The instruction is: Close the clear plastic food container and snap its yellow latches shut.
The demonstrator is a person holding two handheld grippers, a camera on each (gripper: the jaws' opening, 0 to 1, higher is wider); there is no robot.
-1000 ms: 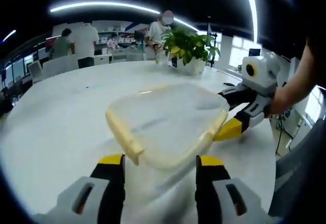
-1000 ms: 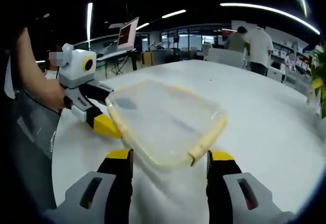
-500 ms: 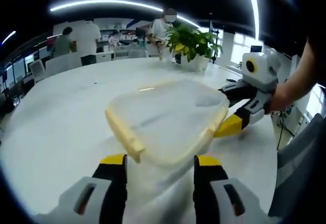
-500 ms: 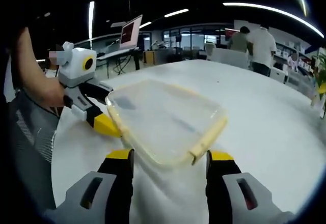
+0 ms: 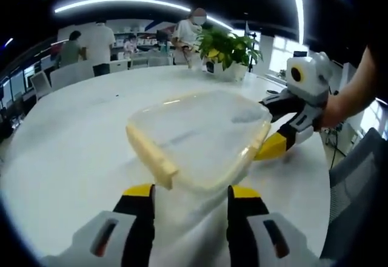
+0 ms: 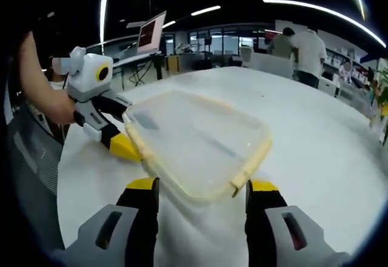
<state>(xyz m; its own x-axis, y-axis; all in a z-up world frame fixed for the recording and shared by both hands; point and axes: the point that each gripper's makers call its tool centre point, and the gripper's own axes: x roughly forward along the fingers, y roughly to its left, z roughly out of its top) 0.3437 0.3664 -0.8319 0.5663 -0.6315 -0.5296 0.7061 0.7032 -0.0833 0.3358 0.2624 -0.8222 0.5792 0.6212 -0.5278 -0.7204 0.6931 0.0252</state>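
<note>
While the clear rectangular plastic food container point(image 5: 200, 139) sits on the round white table point(image 5: 66, 152) at the centre of the left gripper view, the left gripper point(image 5: 189, 193) rises from the bottom edge with its two black, yellow-tipped fingers point(image 5: 138, 191) spread apart, one on either side of the container's near corner and not closed on it. A pale yellow latch point(image 5: 153, 156) runs along the container's left edge in this view, and the lid looks seated on the tub, though whether the latches are snapped down cannot be told. At the right of the frame the right gripper point(image 5: 276, 141), held in a person's hand point(image 5: 330, 118), reaches toward the container's far right side; its yellow tip lies just beside or touching the rim.

From the right gripper view, the same container point(image 6: 197, 142) lies in the centre of the frame, with a yellow latch point(image 6: 251, 161) on its right edge. The right gripper point(image 6: 197, 187) comes up from the bottom with its fingers point(image 6: 142, 185) apart, bracketing the near corner. The left gripper point(image 6: 112, 138) enters at the left of the frame, its yellow tip close against the container's left edge.

A green leafy potted plant point(image 5: 227, 51) stands on the table toward the upper middle of the left gripper view, with people in white shirts point(image 5: 97, 45) standing beyond the table.
</note>
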